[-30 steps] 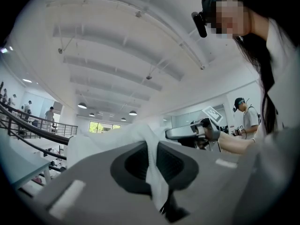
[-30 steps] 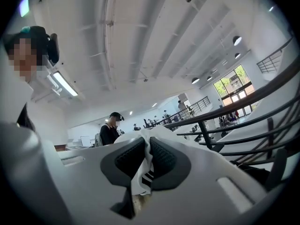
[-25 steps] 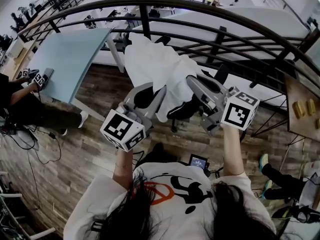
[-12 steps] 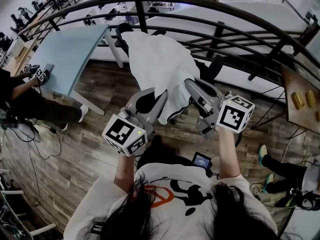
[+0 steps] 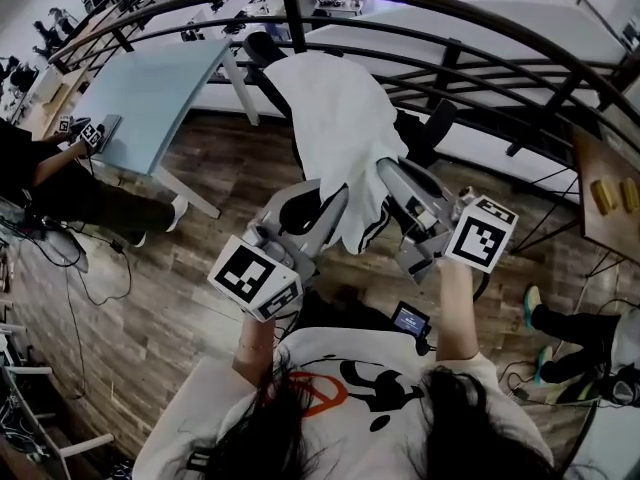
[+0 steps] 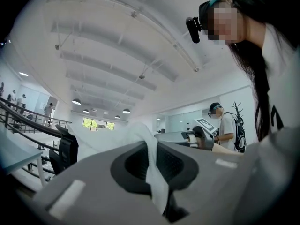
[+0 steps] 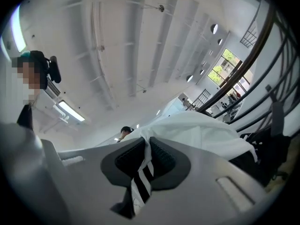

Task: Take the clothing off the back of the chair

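Note:
A white garment (image 5: 335, 133) with black-striped trim hangs between my two grippers, held up in front of a black office chair (image 5: 415, 133) by the railing. My left gripper (image 5: 335, 193) is shut on one edge of the cloth; in the left gripper view the white fabric (image 6: 152, 172) is pinched between the dark pads. My right gripper (image 5: 385, 173) is shut on the other edge, and the right gripper view shows the striped hem (image 7: 143, 179) squeezed between its pads, with the garment (image 7: 197, 132) spreading beyond. The chair's back is mostly hidden behind the cloth.
A dark metal railing (image 5: 450, 28) curves across just behind the chair. A pale blue table (image 5: 150, 93) stands at left, with a seated person (image 5: 60, 188) beside it. Wood floor lies below; cables (image 5: 70, 268) trail at left. Another person's legs (image 5: 560, 328) show at lower right.
The garment has come up and toward me with both grippers, which still hold it. More of the black chair shows behind the cloth at right than a second ago.

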`<state>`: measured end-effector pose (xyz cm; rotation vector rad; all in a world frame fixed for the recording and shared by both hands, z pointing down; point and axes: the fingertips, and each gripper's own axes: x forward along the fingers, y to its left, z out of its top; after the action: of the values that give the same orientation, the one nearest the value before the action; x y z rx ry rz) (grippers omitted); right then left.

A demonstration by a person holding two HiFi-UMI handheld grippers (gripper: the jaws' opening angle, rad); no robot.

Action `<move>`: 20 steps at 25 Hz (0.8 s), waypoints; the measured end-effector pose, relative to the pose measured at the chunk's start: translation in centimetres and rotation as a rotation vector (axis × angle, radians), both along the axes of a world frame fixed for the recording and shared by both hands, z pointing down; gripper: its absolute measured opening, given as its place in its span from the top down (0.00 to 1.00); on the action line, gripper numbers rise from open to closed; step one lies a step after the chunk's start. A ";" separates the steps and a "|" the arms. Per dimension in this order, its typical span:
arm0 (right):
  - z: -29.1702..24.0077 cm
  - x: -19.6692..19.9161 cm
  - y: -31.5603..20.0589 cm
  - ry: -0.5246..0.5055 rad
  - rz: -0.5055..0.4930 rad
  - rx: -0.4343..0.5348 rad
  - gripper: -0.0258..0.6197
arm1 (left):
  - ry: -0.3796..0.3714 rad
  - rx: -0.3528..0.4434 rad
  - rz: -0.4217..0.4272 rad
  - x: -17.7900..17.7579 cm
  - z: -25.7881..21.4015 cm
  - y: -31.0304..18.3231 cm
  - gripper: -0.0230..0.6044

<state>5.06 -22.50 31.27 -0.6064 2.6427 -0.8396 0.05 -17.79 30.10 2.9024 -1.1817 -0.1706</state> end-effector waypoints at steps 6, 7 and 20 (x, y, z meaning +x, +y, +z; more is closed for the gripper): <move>-1.0 2.3 0.5 -0.031 0.030 -0.024 0.88 | 0.000 -0.006 0.056 2.6 -1.4 0.2 0.95; -1.1 2.3 1.1 -0.034 0.038 -0.024 0.88 | 0.000 -0.004 0.066 2.7 -1.5 0.7 0.95; 2.4 -2.7 11.5 -0.024 0.119 -0.149 0.88 | 0.014 -0.083 0.157 -1.2 0.4 9.9 0.95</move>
<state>2.32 -10.95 33.67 -0.7781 2.5101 -1.0067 -1.14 -7.88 30.55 2.8996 -0.9298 -0.1377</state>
